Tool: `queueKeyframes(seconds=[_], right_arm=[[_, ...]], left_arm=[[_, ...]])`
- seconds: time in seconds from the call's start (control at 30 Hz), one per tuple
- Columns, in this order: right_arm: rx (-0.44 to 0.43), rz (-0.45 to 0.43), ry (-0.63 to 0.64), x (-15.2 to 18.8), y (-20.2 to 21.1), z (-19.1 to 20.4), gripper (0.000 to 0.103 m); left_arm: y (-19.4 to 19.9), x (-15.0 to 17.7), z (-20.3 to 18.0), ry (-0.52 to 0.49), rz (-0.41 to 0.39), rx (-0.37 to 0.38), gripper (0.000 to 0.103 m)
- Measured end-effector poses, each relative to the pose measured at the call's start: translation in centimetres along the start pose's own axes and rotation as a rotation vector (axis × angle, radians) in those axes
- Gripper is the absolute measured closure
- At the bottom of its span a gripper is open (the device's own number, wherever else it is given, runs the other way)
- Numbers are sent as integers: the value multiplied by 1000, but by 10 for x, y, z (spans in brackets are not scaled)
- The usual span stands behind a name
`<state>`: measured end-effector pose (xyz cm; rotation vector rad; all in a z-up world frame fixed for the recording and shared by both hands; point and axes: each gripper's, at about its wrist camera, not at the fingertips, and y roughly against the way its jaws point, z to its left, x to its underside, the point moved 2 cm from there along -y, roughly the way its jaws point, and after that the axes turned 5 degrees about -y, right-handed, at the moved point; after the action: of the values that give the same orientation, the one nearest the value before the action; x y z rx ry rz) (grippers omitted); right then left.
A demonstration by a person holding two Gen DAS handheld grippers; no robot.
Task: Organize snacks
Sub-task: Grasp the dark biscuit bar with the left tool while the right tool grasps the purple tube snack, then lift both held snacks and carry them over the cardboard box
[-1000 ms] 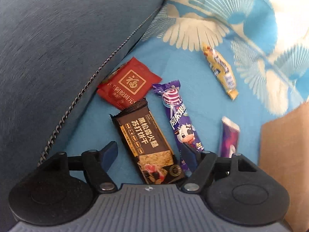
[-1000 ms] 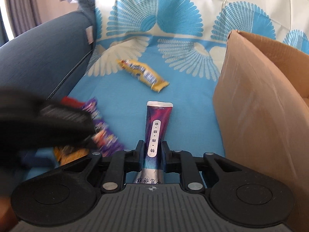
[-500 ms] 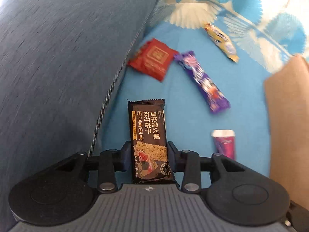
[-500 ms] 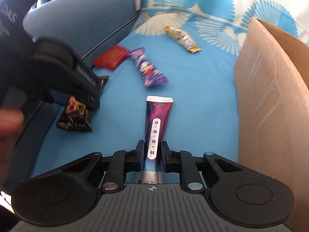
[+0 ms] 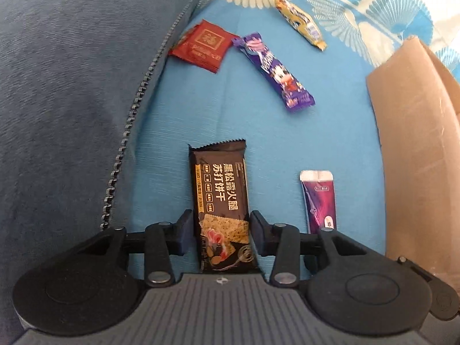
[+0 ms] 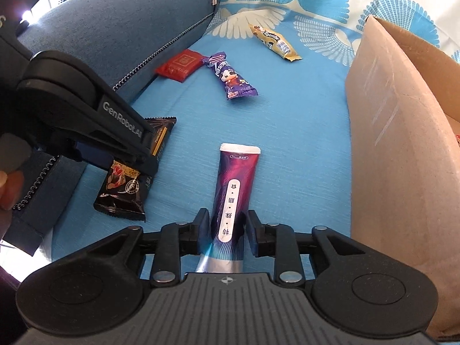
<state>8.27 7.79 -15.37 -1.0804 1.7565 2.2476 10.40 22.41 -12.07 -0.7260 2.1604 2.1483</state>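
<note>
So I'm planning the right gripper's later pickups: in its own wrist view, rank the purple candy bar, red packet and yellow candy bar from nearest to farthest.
Measured from the right gripper:
1. Purple candy bar, just left of centre on the blue sheet.
2. Red packet, farther left, against the sofa armrest.
3. Yellow candy bar, farthest, toward the back near the patterned fabric.

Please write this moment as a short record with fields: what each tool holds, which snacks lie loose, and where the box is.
left tool: shut on black cracker pack
right tool: shut on purple sachet
loose snacks: red packet, purple candy bar, yellow bar
surface: blue cloth
cardboard box: stands on the right side, open at the top
left border: dark blue cushion
</note>
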Motion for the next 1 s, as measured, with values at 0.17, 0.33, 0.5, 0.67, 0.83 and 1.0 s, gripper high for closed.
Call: queueKeyframes(seconds=[0.17, 0.33, 0.5, 0.67, 0.83, 1.0], right_arm=[[13, -10, -7, -5, -5, -2, 68], [20, -20, 7, -6, -5, -2, 70], [26, -33, -5, -6, -3, -5, 78], [36, -44, -29, -7, -2, -9, 79], [32, -50, -30, -6, 2, -10, 79], [34, -57, -35, -7, 3, -10, 79]], left_arm=[[-6, -5, -10, -60, 3, -36, 45], [-7, -4, -14, -88, -5, -62, 47], [-5, -4, -12, -87, -21, -72, 60], [-3, -4, -11, -93, -28, -79, 60], [-2, -4, -11, -91, -33, -74, 60], [-1, -5, -12, -91, -38, -68, 60]])
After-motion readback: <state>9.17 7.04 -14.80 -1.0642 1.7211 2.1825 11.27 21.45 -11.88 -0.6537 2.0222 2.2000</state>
